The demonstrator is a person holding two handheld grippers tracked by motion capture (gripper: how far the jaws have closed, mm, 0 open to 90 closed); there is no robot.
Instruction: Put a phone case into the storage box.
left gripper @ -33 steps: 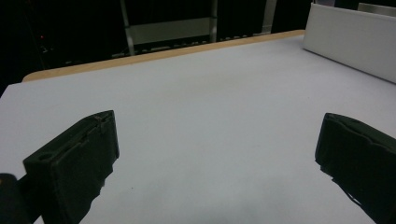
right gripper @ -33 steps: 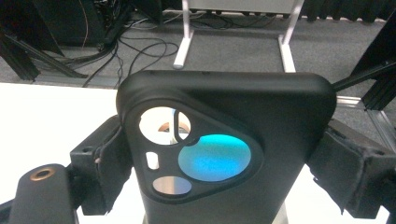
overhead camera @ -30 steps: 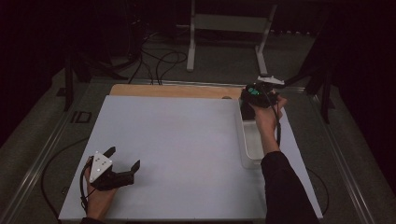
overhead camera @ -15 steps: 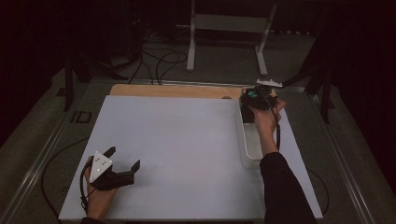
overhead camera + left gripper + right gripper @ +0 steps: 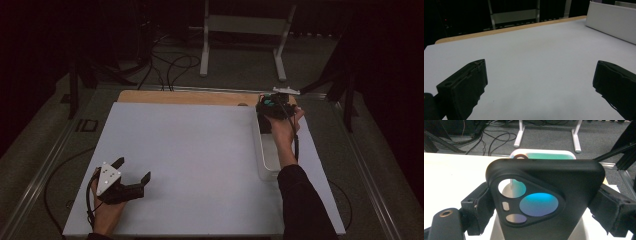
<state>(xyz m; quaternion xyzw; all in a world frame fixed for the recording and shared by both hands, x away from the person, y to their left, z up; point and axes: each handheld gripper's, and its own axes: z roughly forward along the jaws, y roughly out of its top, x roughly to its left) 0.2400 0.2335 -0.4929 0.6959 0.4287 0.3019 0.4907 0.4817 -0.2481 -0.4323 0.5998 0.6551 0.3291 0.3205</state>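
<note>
My right gripper (image 5: 266,106) is held over the far end of a long white bin (image 5: 262,159) at the table's right side. It is shut on a black phone case (image 5: 574,182), whose sides are pinched between the two pads (image 5: 477,202). The case's back, with its camera cut-out, faces the right gripper view. A shiny teal surface (image 5: 544,155) with rounded corners shows behind the case and through the cut-out. My left gripper (image 5: 134,169) rests near the table's front left corner, open with nothing between its jaws (image 5: 540,77).
A white board (image 5: 190,150) covers the table, with a wooden strip (image 5: 180,97) along its far edge. In the left gripper view the bin's wall (image 5: 611,22) rises at the far right. Beyond the table, cables (image 5: 170,65) and a metal stand (image 5: 242,30) are on the floor.
The right gripper has dipped very slightly with the case in it. The left gripper has stayed put.
</note>
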